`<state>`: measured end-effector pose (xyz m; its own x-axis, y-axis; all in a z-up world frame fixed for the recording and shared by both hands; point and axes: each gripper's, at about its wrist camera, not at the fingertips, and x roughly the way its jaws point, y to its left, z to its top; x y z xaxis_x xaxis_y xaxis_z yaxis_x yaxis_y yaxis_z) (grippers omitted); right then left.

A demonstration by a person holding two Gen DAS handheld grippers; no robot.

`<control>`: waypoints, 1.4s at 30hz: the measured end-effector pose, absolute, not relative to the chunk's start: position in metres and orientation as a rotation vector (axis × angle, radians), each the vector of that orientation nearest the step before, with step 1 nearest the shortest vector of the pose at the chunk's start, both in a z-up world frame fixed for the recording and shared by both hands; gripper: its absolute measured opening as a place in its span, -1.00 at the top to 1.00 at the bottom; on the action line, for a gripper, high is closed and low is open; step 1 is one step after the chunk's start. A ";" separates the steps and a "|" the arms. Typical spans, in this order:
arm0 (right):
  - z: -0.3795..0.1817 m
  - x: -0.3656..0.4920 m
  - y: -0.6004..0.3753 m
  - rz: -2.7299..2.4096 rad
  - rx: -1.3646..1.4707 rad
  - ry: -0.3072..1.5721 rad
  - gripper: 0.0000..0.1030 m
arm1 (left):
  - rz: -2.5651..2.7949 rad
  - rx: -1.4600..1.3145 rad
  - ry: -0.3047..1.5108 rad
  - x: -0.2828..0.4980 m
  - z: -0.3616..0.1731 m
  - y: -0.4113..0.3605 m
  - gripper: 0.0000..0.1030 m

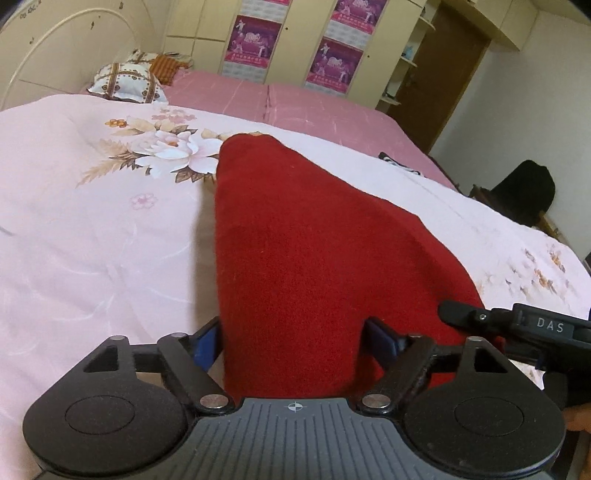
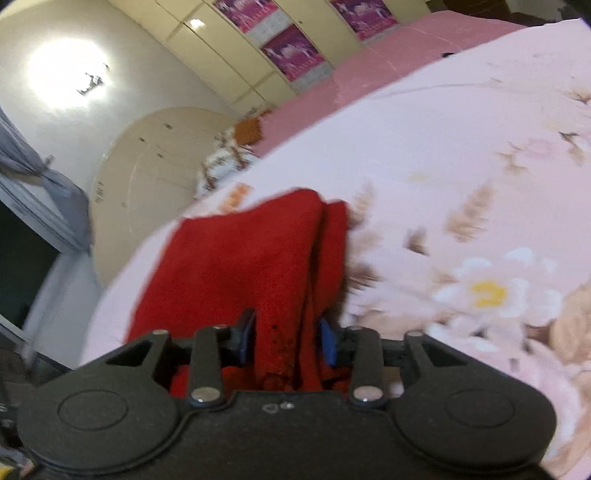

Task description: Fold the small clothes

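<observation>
A wide bed fills the room, spread with a pale pink floral quilt (image 1: 92,229) over a deeper pink sheet (image 1: 295,103). A patterned pillow (image 1: 127,83) lies at its head, below a cream arched headboard (image 1: 62,48). Cream wardrobe doors (image 1: 295,33) carry purple posters (image 1: 253,38) — beside them stands a brown wooden door (image 1: 447,74). Grey curtains (image 2: 33,166) hang at the side, near a bright glare of light (image 2: 66,74) on the wall.

Right gripper (image 2: 287,341) pinches red cloth (image 2: 236,258) (bunched) over floral quilt (image 2: 443,166).
</observation>
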<state>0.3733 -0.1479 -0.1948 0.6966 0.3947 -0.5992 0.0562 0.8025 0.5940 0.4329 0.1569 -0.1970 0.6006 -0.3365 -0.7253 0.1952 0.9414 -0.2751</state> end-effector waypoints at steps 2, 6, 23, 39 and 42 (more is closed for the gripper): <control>-0.190 0.369 -0.145 0.183 0.600 0.788 0.12 | -0.289 -0.162 0.872 0.426 -0.191 0.159 -0.59; -0.161 0.354 -0.144 0.161 0.540 0.737 0.16 | -0.264 -0.121 0.839 0.401 -0.167 0.159 -0.59; -0.169 0.282 -0.109 0.097 0.329 0.841 0.27 | -0.254 -0.050 0.906 0.347 -0.187 0.152 -0.65; -0.123 0.290 -0.088 0.012 0.243 0.737 0.26 | -0.270 -0.103 0.821 0.380 -0.153 0.163 -0.81; -0.116 0.318 -0.085 0.038 0.232 0.713 0.26 | -0.248 -0.095 0.807 0.410 -0.152 0.154 -0.81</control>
